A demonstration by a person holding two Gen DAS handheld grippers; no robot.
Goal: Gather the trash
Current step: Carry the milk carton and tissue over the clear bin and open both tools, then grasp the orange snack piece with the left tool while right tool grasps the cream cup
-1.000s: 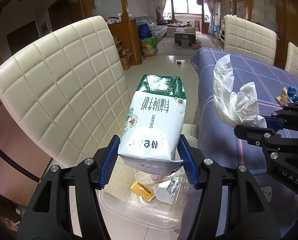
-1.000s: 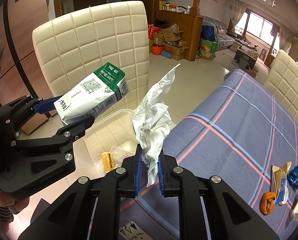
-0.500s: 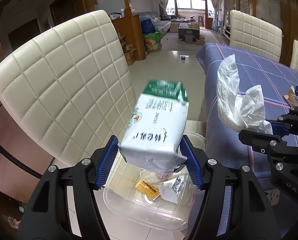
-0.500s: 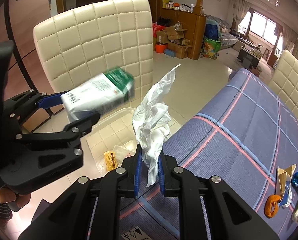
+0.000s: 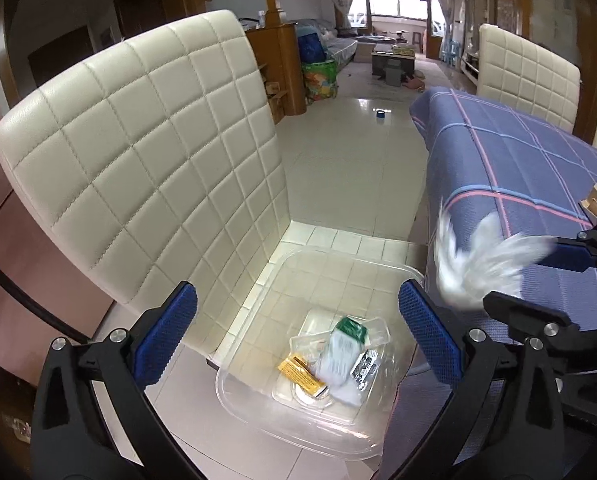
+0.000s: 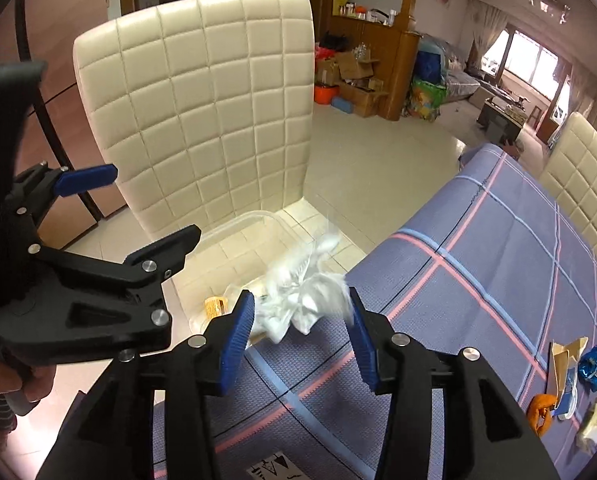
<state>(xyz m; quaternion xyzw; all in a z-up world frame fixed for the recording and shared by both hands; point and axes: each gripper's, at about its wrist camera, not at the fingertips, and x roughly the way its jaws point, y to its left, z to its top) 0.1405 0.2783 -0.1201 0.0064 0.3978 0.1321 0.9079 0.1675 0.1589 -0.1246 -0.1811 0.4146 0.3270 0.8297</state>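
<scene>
Left wrist view: The left gripper (image 5: 296, 332) is seen with its jaws opening and already spread wide; nothing is held between the blue pads (image 5: 164, 338). Below them, a clear plastic bin (image 5: 254, 408) stands on the seat of a cream quilted chair (image 5: 146, 160). The milk carton (image 5: 340, 354) lies inside the bin, blurred, with its long axis running up the frame, away from the camera, and its green top pointing toward the far rim. A yellow wrapper (image 5: 300, 372) and a foil blister pack (image 5: 364, 368) lie just beside it, the wrapper to the left and the pack to the right. At the right edge, a white crumpled tissue (image 5: 478, 268) is smeared by motion at the right gripper's tips, in front of the tablecloth (image 5: 518, 160).

Right wrist view: The right gripper (image 6: 300, 320) is seen with its jaws opening, partly spread. The tissue (image 6: 302, 300) is between the pads (image 6: 238, 332) but blurred, and no firm contact with either pad is visible. It sits over the table edge and the near rim of the bin (image 6: 238, 220). The left gripper (image 6: 138, 212) stands wide apart at left, over the bin. More scraps (image 6: 570, 384) lie at the right of the tablecloth (image 6: 498, 260), well apart from the bin.
</scene>
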